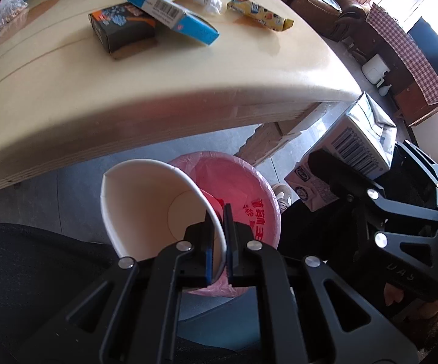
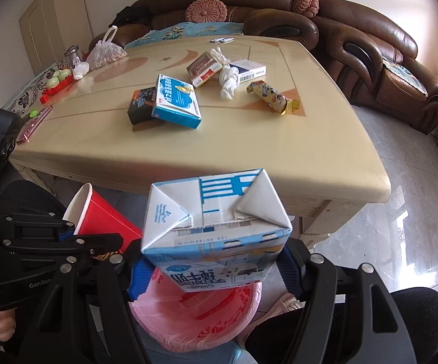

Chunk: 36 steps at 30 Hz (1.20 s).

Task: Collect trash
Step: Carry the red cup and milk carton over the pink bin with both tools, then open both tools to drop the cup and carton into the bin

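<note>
The left hand-held gripper [image 1: 219,242] is pinched together on the wall of a paper cup [image 1: 155,206], one pad inside the rim and one outside, and holds it tilted on its side above the pink-lined trash bin [image 1: 249,182] on the floor just in front of the table [image 1: 158,91]. The cup, red outside and white inside, looks empty, so it is probably very light; its thin wall gives under pressure, and the rolled rim is the stiffest place for such a pinch. To its right, the right hand-held gripper [image 2: 212,270] is clamped across the two broad sides of a milk carton [image 2: 215,227], which hangs over the same bin [image 2: 219,318] with its folded end facing the table. The carton's coated card looks slick and fairly stiff; if it is drained it should weigh little and may dent in the middle of a face, so a hold near the folded edges seems safer. More trash lies on the table: a dark small box [image 2: 141,106] with a blue medicine box [image 2: 176,101] leaning on it, then a red-and-white carton [image 2: 203,68], a twisted white tissue [image 2: 228,82] that is soft and best taken by its bulk, a white-and-blue box [image 2: 249,71], and a crinkly yellow snack wrapper [image 2: 273,97], likely slippery.
</note>
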{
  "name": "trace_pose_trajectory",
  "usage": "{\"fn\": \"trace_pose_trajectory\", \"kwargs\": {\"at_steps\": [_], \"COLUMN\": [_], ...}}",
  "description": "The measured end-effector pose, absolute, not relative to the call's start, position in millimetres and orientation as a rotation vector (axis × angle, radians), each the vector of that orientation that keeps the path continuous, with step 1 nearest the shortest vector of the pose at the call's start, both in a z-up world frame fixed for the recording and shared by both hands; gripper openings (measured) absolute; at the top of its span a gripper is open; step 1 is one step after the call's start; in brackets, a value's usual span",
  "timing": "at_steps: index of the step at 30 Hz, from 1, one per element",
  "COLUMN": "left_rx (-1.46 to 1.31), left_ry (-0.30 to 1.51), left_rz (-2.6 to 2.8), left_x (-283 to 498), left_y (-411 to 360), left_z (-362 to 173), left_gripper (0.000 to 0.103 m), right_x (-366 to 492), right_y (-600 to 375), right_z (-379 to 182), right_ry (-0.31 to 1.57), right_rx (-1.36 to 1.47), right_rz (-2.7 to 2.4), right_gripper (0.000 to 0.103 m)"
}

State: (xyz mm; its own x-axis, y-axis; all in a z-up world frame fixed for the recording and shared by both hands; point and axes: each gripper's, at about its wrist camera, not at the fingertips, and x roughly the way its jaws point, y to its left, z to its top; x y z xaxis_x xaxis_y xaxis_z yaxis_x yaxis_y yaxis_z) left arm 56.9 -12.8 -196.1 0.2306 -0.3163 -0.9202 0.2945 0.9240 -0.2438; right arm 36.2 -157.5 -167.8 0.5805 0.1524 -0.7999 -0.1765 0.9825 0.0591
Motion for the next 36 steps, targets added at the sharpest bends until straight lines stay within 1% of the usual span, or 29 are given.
{"fn": "trace_pose_trajectory", "kwargs": {"at_steps": [6,16,22,36], "left_rx": [-0.067,-0.161,-0.223,-0.318], "left_ry": [1.358,1.502,1.584,1.76], "left_rz": [-0.428,-0.413,-0.408,-0.311], "left_x": [62,73,80,102], "left_y": [-16,-12,-12,-4], "left_z": [-233,-292,-323,-388], "left_gripper": [0.007,0.007,0.007,0.007], "right_x": [42,60,70,83], "right_y": [-160,-158,-159,-162], "right_z": [-206,-256,-283,-351], "right_ry": [1.029,1.133,1.194,1.402], "right_rx": [-0.005,0.012,0.029,0.056], "right_rz": [0.183,0.179,0.186,0.19], "right_gripper": [0.067,0.067,0.067,0.067]}}
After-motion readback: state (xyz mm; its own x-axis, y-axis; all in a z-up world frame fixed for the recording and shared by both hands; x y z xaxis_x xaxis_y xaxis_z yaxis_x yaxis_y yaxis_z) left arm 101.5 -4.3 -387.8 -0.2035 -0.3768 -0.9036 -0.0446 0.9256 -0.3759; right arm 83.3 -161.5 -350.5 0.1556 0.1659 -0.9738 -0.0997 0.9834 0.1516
